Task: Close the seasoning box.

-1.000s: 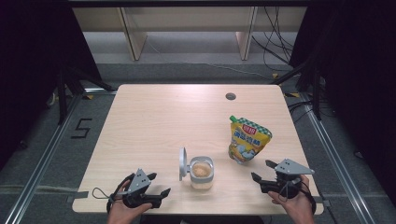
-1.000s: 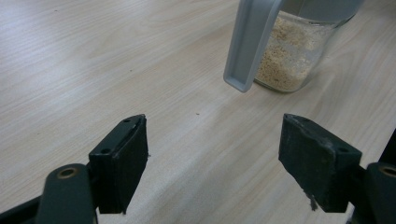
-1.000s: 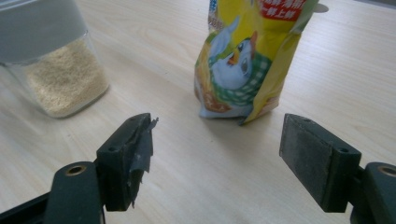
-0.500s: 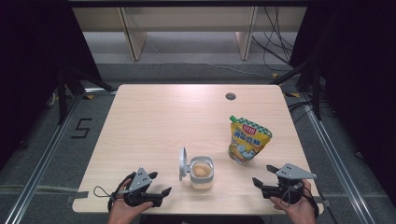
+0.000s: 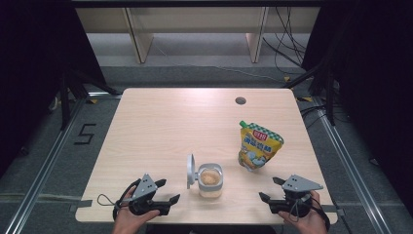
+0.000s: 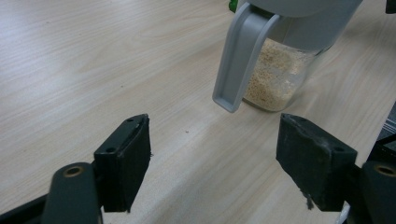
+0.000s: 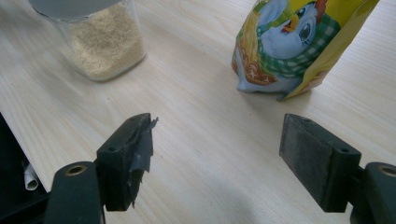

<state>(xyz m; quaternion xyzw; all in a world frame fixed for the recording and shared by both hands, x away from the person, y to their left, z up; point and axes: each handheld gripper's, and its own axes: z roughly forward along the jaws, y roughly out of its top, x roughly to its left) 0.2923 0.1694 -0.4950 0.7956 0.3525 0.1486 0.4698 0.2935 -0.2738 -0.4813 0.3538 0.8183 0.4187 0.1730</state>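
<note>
A glass jar [image 5: 210, 179] of beige granules stands near the table's front edge, its grey lid [image 5: 191, 171] flipped open to the left. A yellow pouch [image 5: 259, 146] with a green cap stands upright to its right. My left gripper [image 5: 167, 190] rests open left of the jar, pointing at it; the left gripper view has the jar [image 6: 275, 74] and lid [image 6: 240, 56] just beyond the open jaws [image 6: 215, 158]. My right gripper [image 5: 270, 189] sits open right of the jar, with the jar [image 7: 105, 42] and pouch [image 7: 299, 46] ahead of its empty jaws [image 7: 217, 158].
The wooden table [image 5: 195, 122] has a round cable hole [image 5: 240, 101] at its far right. Beyond the far edge stand shelf legs [image 5: 139, 39] and loose cables [image 5: 287, 48]. Metal rails run along the floor on both sides.
The right hand has drawn back slightly toward the near table edge. The left hand, the jar and the pouch have not moved.
</note>
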